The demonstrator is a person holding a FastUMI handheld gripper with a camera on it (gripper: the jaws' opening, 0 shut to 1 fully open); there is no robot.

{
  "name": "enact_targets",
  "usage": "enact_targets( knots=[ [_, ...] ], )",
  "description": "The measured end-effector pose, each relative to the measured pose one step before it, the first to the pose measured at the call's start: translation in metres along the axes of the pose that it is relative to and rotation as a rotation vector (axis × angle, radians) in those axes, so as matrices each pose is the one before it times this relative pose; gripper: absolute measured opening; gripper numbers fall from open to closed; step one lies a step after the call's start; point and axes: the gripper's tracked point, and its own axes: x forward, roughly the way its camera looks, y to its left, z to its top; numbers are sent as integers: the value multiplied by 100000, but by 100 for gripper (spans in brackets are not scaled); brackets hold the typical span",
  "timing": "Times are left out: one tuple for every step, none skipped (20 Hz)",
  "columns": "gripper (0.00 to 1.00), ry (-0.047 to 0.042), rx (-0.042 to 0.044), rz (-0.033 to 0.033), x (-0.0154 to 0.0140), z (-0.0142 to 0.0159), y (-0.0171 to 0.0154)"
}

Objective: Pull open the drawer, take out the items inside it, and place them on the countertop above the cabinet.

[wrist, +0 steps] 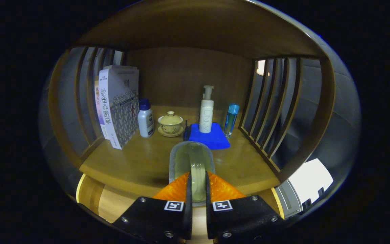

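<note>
- Gripper view: the gripper (197, 189) is clamped on a clear glass mug (191, 159), both orange fingers (173, 190) pressing its handle.
- The mug seems to rest on the wooden countertop (141, 162), though contact is hard to judge.
- Beyond: books (118, 105), white bottle (145, 118), lidded teacup (170, 124), pump bottle (206, 112) on blue cloth (215, 140), blue bottle (231, 119).
- Slatted wooden sides (273, 105) enclose the dim shelf.

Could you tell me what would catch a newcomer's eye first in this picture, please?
The two orange fingers of the gripper stand out, pressed on the handle of a clear glass cup above the front edge of the wooden countertop. Just beyond the cup lies a bright blue cloth with a white pump bottle on it. A row of books stands further left.
</note>
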Motion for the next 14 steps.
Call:
enact_targets(
  knots=[
    [17, -353, 1485, 1265, 830, 314, 431],
    [17, -333, 1947, 2132, 899, 175, 648],
    [17, 495, 1309, 1769, 791, -18, 502],
    [17, 686, -270, 1142, 607, -159, 265],
    [18, 234, 17, -763, 545, 65, -149],
    [19, 1040, 832, -933, 661, -263, -121],
    [20, -165, 815, 267, 260, -61, 65],
    [20, -1492, 597, 686, 474, 559, 196],
    [21, -322, 450, 932, 328, 179, 116],
    [22, 17, 426, 460, 179, -119, -55],
    [23, -281, 208, 681, 186, 30, 30],
    [24, -77, 8, -121, 327, 20, -64],
    [25, -37, -335, -258, 44, -82, -172],
    [26, -633, -740, -1034, 104, 52, -250]
  ],
)
